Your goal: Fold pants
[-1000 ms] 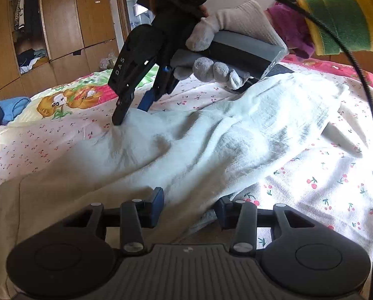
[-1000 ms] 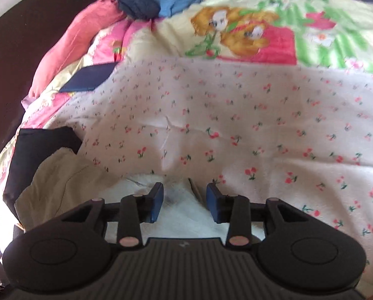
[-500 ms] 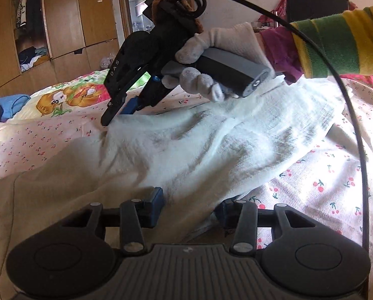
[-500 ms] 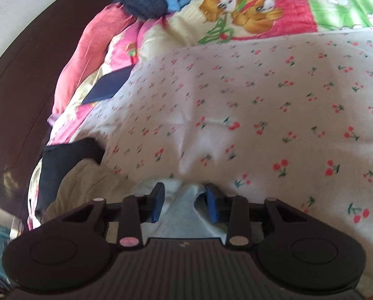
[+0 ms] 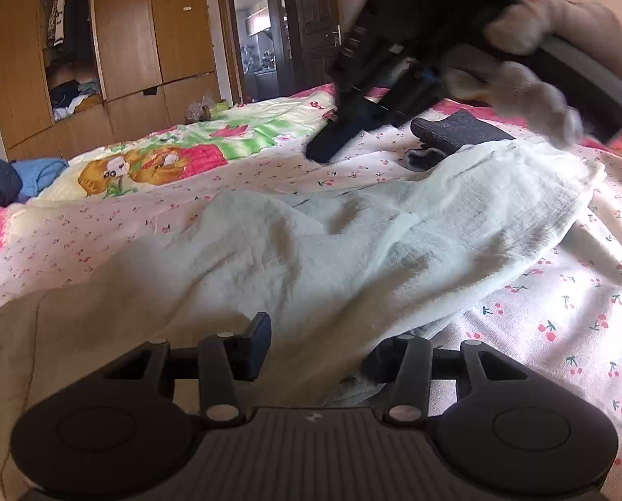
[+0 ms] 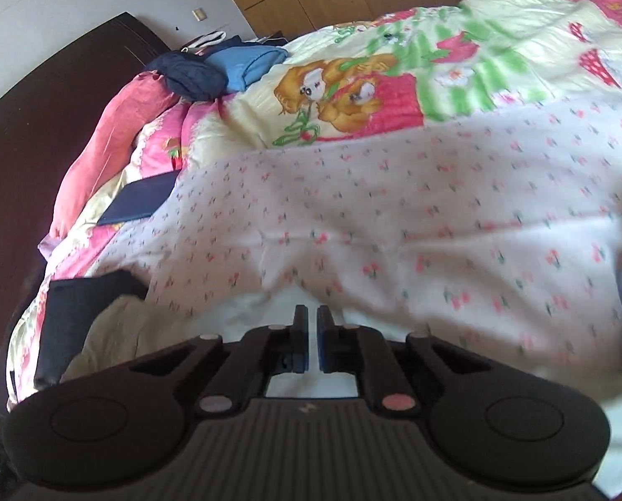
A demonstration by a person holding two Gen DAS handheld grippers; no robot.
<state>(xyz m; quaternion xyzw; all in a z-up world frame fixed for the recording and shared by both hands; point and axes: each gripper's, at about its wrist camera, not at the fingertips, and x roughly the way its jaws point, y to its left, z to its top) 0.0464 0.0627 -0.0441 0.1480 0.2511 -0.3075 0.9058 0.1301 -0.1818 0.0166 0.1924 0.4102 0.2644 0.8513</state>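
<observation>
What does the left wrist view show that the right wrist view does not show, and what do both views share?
Only the left wrist view shows the doorway, the gloved hand carrying the right gripper, and the left gripper with the pale pants between its fingers. Only the right wrist view shows the dark headboard. Both show the cherry-print sheet, the bear quilt and the wardrobe.

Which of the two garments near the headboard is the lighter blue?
The folded garment, on the right in the right wrist view; the bundle beside it is dark navy.

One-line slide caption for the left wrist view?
Left tongs astride pale pants on a cherry-print bed; gloved hand carries right tongs above.
</observation>
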